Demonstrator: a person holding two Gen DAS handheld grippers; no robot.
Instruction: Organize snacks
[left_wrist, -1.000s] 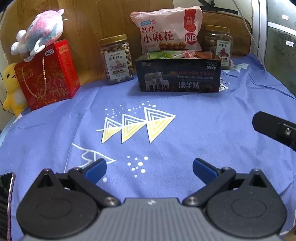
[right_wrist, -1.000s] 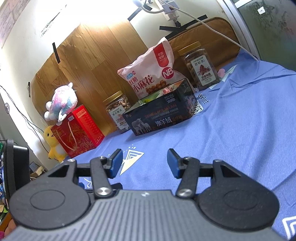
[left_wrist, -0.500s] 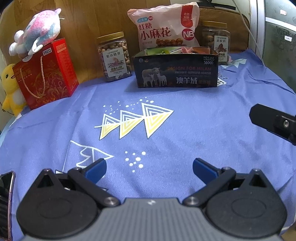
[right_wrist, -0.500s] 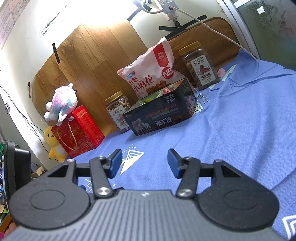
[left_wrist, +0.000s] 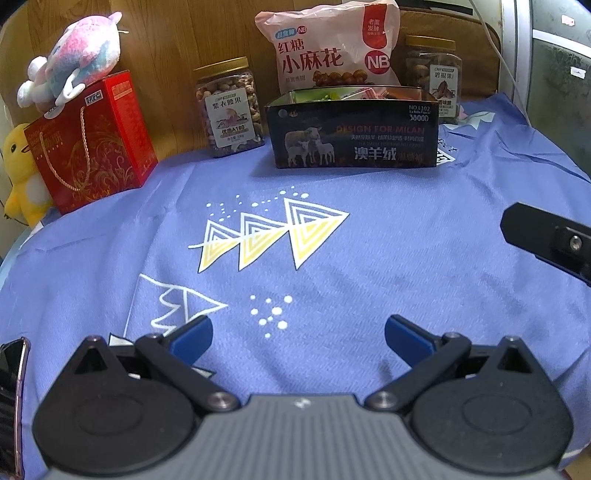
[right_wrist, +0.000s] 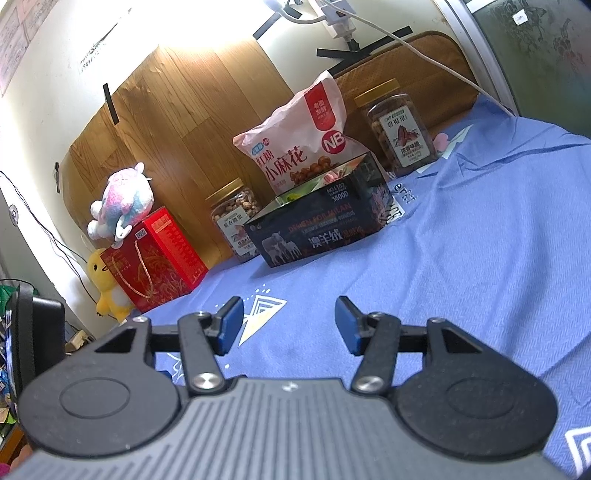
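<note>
At the back of the blue cloth (left_wrist: 406, 229), by the wooden wall, stand all the snacks. A dark box (left_wrist: 354, 133) sits in the middle, and small wrapped treats peek out of its open top. Right behind it leans a big pink snack bag (left_wrist: 332, 48). A nut jar (left_wrist: 229, 107) with a gold lid stands just to the left of the box, and another jar (left_wrist: 436, 74) stands behind its right corner. Farther left is a red gift box (left_wrist: 92, 140) with a soft toy (left_wrist: 74, 55) on top and a yellow duck (left_wrist: 18, 173) beside it.

The left gripper (left_wrist: 297, 334) is wide open and holds nothing. The right gripper (right_wrist: 286, 326) is about half open, and it holds nothing too. Both hang over bare cloth, well apart from the snacks.

It looks like most of the work is done. No loose snacks lie on the cloth, and the box already has treats inside. What could be left is small, maybe moving the bag or the jars into a neater row. That is only a guess.
</note>
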